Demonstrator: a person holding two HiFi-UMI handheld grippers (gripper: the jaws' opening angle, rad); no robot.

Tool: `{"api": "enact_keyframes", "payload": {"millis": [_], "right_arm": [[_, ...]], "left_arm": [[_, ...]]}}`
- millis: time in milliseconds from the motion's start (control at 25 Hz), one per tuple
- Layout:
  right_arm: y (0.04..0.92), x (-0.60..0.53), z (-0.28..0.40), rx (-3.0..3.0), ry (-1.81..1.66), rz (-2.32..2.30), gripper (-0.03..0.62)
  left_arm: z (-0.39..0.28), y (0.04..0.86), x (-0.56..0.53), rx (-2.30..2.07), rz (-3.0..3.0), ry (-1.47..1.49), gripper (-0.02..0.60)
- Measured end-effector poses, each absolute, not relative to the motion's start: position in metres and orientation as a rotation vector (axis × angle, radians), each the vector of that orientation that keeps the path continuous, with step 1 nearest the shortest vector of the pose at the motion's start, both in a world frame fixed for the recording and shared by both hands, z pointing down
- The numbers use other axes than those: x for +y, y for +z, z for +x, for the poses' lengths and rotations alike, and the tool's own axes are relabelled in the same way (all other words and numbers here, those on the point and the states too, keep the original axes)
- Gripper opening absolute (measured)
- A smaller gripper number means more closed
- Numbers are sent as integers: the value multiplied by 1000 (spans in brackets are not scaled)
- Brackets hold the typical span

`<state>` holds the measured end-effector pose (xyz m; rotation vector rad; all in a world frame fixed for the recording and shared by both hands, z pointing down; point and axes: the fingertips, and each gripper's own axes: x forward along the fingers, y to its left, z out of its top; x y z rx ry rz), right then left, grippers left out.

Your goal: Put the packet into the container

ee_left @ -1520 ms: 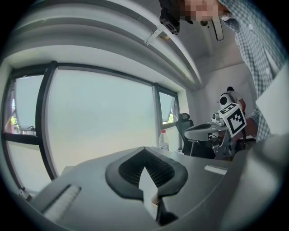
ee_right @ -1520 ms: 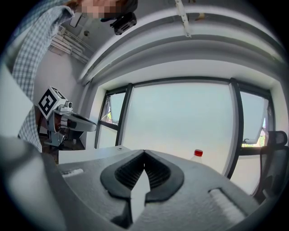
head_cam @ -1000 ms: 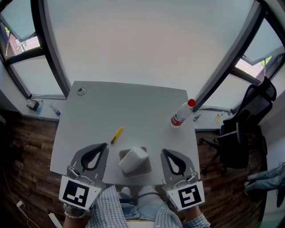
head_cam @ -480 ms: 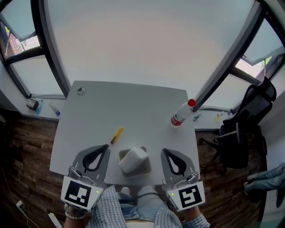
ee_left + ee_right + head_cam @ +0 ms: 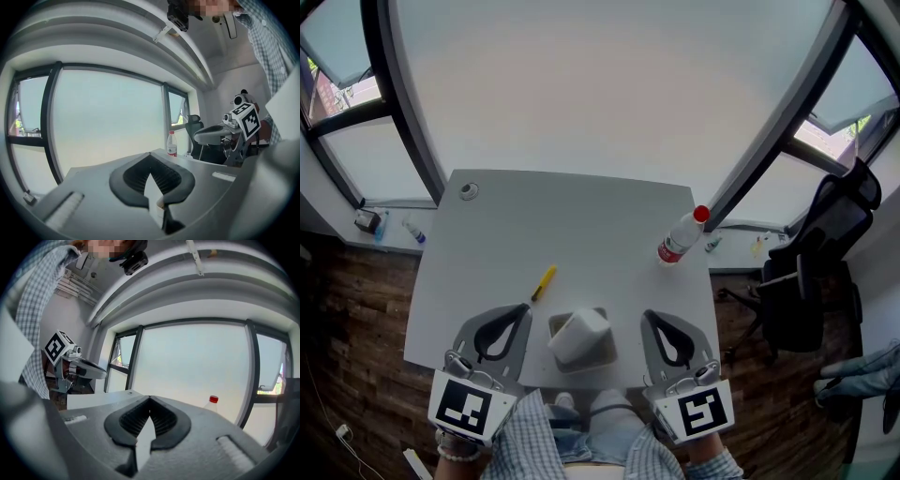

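Two grippers sit at the near edge of the bench (image 5: 581, 216) in the head view, the left gripper (image 5: 521, 309) and the right gripper (image 5: 648, 319), with the container (image 5: 579, 336) between them. The yellow packet (image 5: 545, 282) lies just beyond the left gripper's tip, a little to its right and not touching it. Its long axis runs from near-left to far-right. It is clearly nearer the left gripper than the right and lies far-left of the container, so the pick looks like the left one's job, with a short carry back toward the near right. A bottle (image 5: 680, 239) stands at the far right, well apart from the packet

Left gripper view: the left gripper (image 5: 151, 161) has its jaws closed with nothing held between them. I cannot make out the packet here

Right gripper view: the right gripper (image 5: 149, 404) is likewise closed and empty, pointing across the bench toward the bottle (image 5: 213, 401)
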<state>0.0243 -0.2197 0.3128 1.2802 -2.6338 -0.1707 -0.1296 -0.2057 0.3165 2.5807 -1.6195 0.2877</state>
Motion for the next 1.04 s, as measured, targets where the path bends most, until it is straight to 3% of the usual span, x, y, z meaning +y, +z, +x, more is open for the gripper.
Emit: {"api": "enact_keyframes", "payload": {"millis": [1040], "right_arm": [[317,-223,32,-2596,-168,1308,2]], "left_arm": [[-127,315,-214,-1574,2584,206,3]]}}
